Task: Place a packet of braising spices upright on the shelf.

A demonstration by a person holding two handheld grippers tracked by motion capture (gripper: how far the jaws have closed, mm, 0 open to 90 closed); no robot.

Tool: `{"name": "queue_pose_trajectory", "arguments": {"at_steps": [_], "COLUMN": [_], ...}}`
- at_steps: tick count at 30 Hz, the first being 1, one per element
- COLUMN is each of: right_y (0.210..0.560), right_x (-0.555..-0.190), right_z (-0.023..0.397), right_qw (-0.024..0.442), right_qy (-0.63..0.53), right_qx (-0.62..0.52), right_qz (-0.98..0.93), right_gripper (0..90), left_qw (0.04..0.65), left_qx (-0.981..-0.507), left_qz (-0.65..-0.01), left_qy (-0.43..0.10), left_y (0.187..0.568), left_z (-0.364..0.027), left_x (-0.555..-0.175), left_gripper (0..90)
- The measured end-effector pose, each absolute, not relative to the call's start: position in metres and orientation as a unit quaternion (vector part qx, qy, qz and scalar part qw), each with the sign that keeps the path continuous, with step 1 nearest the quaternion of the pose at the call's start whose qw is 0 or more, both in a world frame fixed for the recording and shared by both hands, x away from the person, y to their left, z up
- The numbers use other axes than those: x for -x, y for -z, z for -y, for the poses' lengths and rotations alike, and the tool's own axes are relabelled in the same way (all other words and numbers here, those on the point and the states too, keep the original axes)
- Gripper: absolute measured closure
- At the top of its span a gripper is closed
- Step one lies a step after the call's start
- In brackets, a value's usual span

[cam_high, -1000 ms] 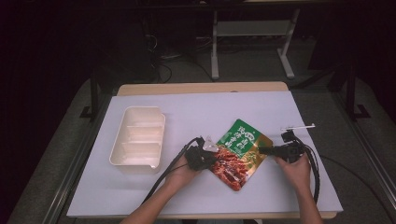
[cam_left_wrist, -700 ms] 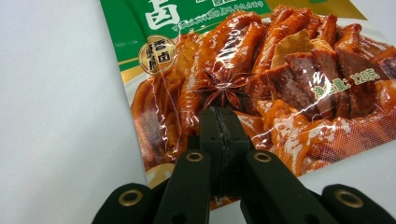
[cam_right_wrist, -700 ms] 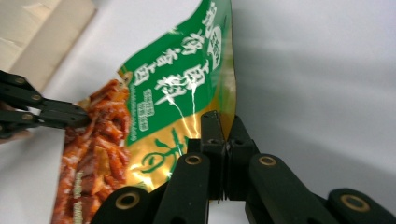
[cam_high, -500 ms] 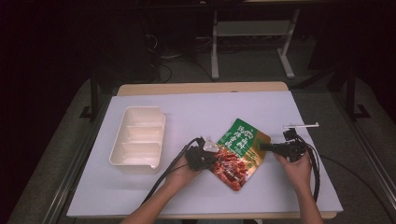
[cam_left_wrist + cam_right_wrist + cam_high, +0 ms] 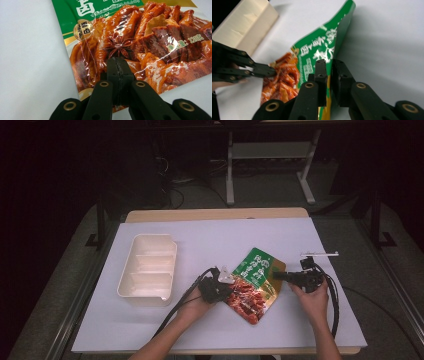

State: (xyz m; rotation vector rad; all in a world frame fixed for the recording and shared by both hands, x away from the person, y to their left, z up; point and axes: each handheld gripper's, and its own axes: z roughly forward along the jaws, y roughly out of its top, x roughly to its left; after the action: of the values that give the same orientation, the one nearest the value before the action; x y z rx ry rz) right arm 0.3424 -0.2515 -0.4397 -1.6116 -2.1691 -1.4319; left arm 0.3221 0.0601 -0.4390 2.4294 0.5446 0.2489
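Observation:
A green and red food pouch (image 5: 255,282) printed with braised meat lies tilted on the white table, raised between my two grippers. My left gripper (image 5: 231,287) is shut on its left edge; in the left gripper view the jaws (image 5: 117,61) pinch the meat picture of the pouch (image 5: 150,32). My right gripper (image 5: 276,275) is at the right edge. Its jaws have just been opening. In the right gripper view a narrow gap shows at the right gripper (image 5: 329,62), with the edge of the pouch (image 5: 312,55) running through it. The left gripper (image 5: 272,71) shows farther off.
A cream three-compartment tray (image 5: 150,239) stands empty to the left of the pouch, also in the right gripper view as the tray (image 5: 244,25). White table cover (image 5: 225,240) spreads behind the pouch. Black cables trail from both grippers toward the front edge. Dark floor and table legs lie beyond.

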Motion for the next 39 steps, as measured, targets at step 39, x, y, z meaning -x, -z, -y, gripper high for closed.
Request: {"name": "queue_pose_trajectory", "arguments": {"at_steps": [39], "right_y": [0.458], "right_x": [-0.344], "right_z": [0.231], "right_qw": [0.041], "right_qy": [0.451], "right_qx": [0.517], "right_qz": [0.727], "right_gripper": [88.6], "left_qw": [0.346], "left_qx": [-0.909], "left_qz": [-0.219], "left_qy": [-0.073], "left_y": [0.44], "left_z": [-0.068], "left_x": [-0.322], "left_gripper": [88.2]}}
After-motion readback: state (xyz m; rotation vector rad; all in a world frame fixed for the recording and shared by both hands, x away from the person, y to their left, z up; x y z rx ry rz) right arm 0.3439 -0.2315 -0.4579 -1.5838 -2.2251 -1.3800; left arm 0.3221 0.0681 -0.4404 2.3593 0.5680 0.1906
